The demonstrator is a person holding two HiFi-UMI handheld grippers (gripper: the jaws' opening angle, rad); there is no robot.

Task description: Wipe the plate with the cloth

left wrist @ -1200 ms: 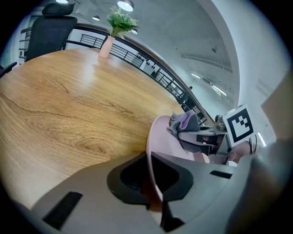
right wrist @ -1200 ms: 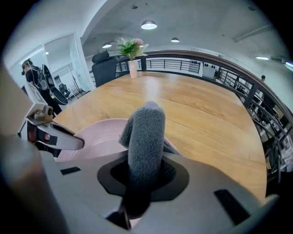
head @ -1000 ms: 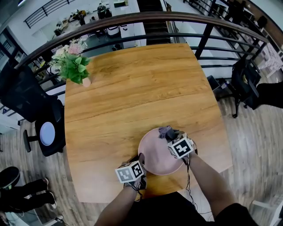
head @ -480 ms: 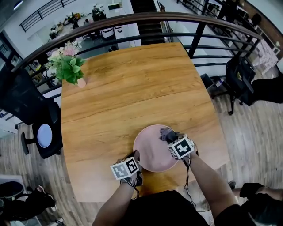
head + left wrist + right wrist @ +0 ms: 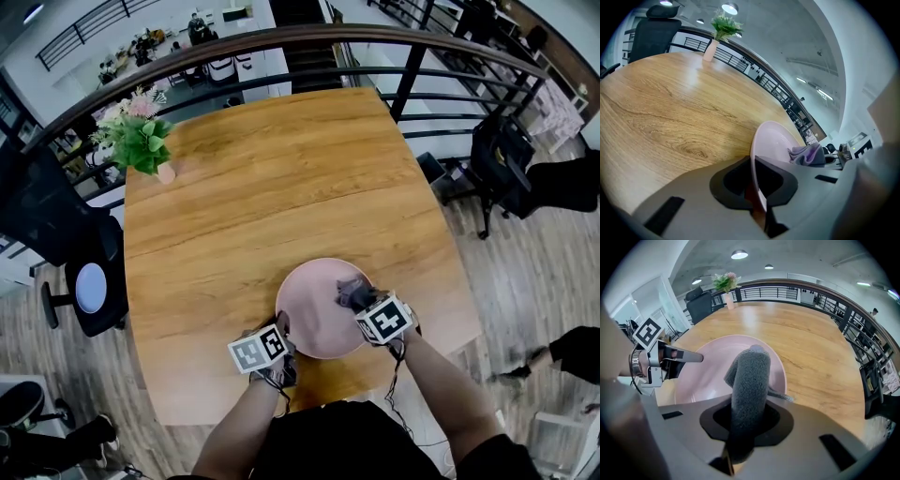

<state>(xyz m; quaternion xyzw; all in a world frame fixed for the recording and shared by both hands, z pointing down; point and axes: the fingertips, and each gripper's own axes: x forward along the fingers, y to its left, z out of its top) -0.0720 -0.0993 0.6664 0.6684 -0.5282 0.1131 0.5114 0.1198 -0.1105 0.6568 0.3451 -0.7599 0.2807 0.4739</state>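
One plate (image 5: 314, 302) is clamped at its rim by the left gripper (image 5: 757, 185), one cloth (image 5: 750, 376) by the right gripper (image 5: 749, 423).

Pink plate (image 5: 314, 314); grey cloth (image 5: 352, 292); brown wood-grain table (image 5: 262, 178); green plant (image 5: 139, 142), pink vase (image 5: 166, 173).

no legible text, labels, numbers or signs

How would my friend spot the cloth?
Look at the big wooden table, then the pink plate near its close edge. The cloth is the fuzzy grey-purple bundle at the plate's right side, the only soft thing there, pinched by the right gripper.
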